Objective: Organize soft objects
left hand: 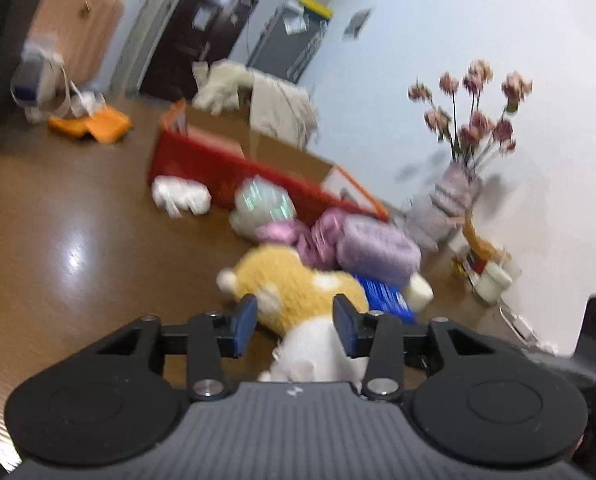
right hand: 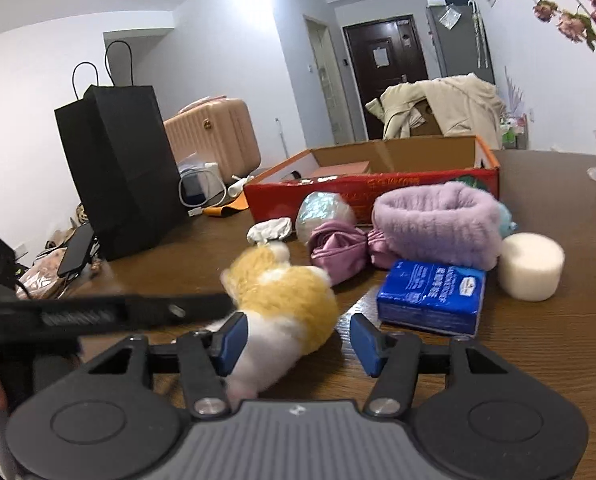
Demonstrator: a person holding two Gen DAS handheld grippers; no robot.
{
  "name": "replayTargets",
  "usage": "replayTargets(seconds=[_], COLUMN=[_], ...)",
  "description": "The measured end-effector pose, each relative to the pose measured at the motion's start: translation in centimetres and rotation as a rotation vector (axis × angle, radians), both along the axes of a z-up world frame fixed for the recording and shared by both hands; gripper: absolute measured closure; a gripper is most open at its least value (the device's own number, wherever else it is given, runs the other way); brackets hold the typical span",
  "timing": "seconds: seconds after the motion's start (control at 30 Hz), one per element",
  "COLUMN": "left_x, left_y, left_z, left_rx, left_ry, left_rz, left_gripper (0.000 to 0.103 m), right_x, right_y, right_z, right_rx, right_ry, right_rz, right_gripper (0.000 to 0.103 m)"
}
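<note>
A yellow and white plush toy (left hand: 301, 292) lies on the brown table, also in the right wrist view (right hand: 286, 304). My left gripper (left hand: 294, 326) is open, its blue pads either side of the toy's white end. My right gripper (right hand: 298, 338) is open, the toy between its fingers near the left pad (right hand: 232, 338). Behind the toy lie a purple fuzzy band (right hand: 437, 224), a pink satin bundle (right hand: 337, 248), a blue tissue pack (right hand: 431, 296), a white foam roll (right hand: 531, 266) and an open red cardboard box (right hand: 371, 190).
A black paper bag (right hand: 118, 172) stands at the table's left. A vase of dried pink flowers (left hand: 457, 192) stands by the wall at the right. A shiny wrapped ball (right hand: 323, 210) and a white crumpled bag (right hand: 270, 230) lie before the box.
</note>
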State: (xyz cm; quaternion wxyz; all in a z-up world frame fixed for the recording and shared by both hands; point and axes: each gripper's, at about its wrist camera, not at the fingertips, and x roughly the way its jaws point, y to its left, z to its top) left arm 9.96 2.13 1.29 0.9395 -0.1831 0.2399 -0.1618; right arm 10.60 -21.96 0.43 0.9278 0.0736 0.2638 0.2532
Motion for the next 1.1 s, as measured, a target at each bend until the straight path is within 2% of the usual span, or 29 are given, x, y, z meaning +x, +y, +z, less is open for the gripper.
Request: replayTargets(seconds=[0.07, 0.1, 0.17, 0.23, 0.33, 0.4, 0.47, 0.5, 0.63, 0.7, 0.73, 0.8, 0.93, 1.0, 1.1], left_x=[0.5, 1.1, 2.7, 5.0, 7.1, 7.3, 7.3, 7.2, 7.3, 7.4, 7.4, 7.2, 7.9, 10.5, 16.8], left_y=[1.0, 1.2, 1.6, 1.6, 1.1, 0.9, 0.9, 0.8, 0.1, 0.1, 0.1, -0.1, -1.1, -2.1, -4.5], left_z=[0.9, 1.1, 1.1, 0.4, -1.0, -1.5, -1.9, -2.1, -2.2, -2.0, -1.9, -0.9, 4.0, 6.5, 9.1], left_rx=[0.043, 0.064, 0.077, 0.066, 0.042, 0.018, -0.029, -0.047, -0.048, -0.046, -0.046, -0.049, -0.05, -0.059, -0.02], left_ry=[-0.041, -0.049, -0.053, -0.008, 0.068, 0.076, 0.094, 0.106, 0.109, 0.117, 0.123, 0.115, 0.001, -0.041, -0.067], left_rz=[0.036, 0.042, 0.036, -0.018, -0.071, -0.094, -0.141, -0.149, -0.137, -0.121, -0.115, -0.113, -0.13, -0.149, -0.181], left_gripper=[0.044, 0.037, 0.035, 0.032, 0.034, 0.036, 0.041, 0.041, 0.049, 0.053, 0.054, 0.054, 0.054, 0.053, 0.054], right_x=[0.1, 0.2, 0.7, 1.2, 1.6, 1.3, 1.1, 1.3, 2.3, 2.9, 3.2, 3.4, 4.3, 6.5, 12.7], right_y=[0.8, 1.5, 2.8, 4.0, 4.4, 3.5, 2.6, 2.2, 2.3, 2.1, 1.9, 1.4, -0.5, -1.8, -4.0], right_z=[0.0, -0.1, -0.4, -0.8, -1.4, -1.2, -1.0, -1.0, -1.3, -1.4, -1.4, -0.7, 3.4, 5.9, 8.5], right_rx=[0.015, 0.022, 0.026, 0.008, -0.011, -0.03, -0.04, -0.029, -0.028, -0.02, -0.016, -0.016, 0.004, -0.002, -0.013], right_ry=[-0.001, 0.001, 0.012, 0.014, 0.025, 0.015, 0.017, 0.031, 0.049, 0.054, 0.062, 0.052, -0.042, -0.104, -0.128], right_rz=[0.008, 0.015, 0.015, 0.002, 0.005, -0.004, -0.002, 0.005, 0.011, 0.014, 0.021, 0.029, 0.04, 0.041, 0.03], right_gripper=[0.034, 0.034, 0.032, 0.028, 0.032, 0.034, 0.041, 0.041, 0.041, 0.044, 0.051, 0.059, 0.06, 0.06, 0.06])
